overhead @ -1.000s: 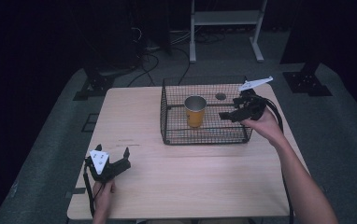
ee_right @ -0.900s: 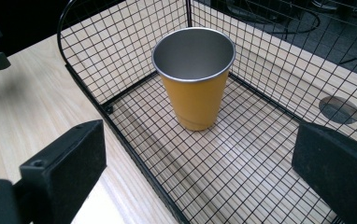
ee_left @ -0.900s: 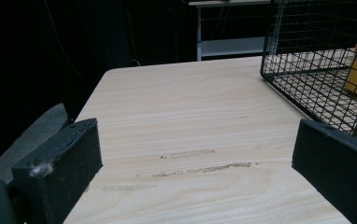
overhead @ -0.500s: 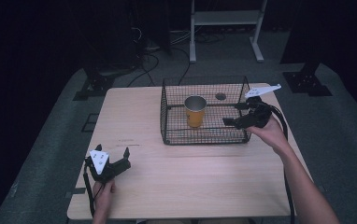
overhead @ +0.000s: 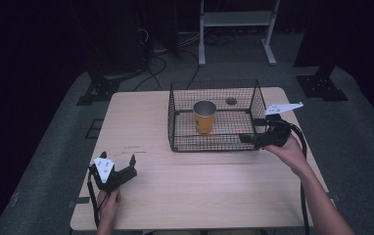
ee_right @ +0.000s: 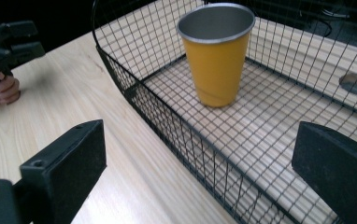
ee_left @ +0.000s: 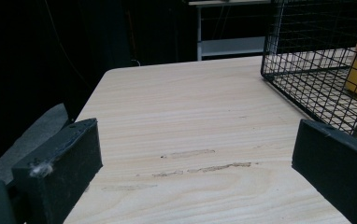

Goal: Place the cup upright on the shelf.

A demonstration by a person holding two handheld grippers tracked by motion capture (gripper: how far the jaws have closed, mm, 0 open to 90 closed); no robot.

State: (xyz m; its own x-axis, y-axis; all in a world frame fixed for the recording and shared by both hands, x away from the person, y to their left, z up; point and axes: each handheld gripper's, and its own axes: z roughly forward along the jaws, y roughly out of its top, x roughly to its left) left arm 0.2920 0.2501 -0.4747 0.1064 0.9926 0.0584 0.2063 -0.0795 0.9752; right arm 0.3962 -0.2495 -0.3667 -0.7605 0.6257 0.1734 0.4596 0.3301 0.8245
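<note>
A black wire basket (overhead: pixel 209 143) stands on the right half of the wooden table (overhead: pixel 175 196). Inside it an orange cup (overhead: pixel 204 117) with a metal rim stands upright, nothing in it. My right gripper (overhead: pixel 251 137) sits just outside the basket's near right corner, jaws pointing left, open and holding nothing. In the right gripper view the cup (ee_right: pixel 216 60) stands beyond the basket wall (ee_right: pixel 167 116), ahead of the open right gripper (ee_right: pixel 200 172). My left gripper (overhead: pixel 119 159) rests open near the table's front left corner. Its own view has the left gripper (ee_left: pixel 195 158) over bare wood, the basket (ee_left: pixel 307 56) to the right.
A round cable hole (overhead: pixel 231 101) lies in the table under the basket's far side. A white metal stand (overhead: pixel 234 19) is on the floor behind the table. Dark stand bases (overhead: pixel 322 81) sit to the right and left of the table's far end.
My right gripper has drawn back from the basket's right rim toward the near right corner and lower. The left gripper and the cup have stayed put.
</note>
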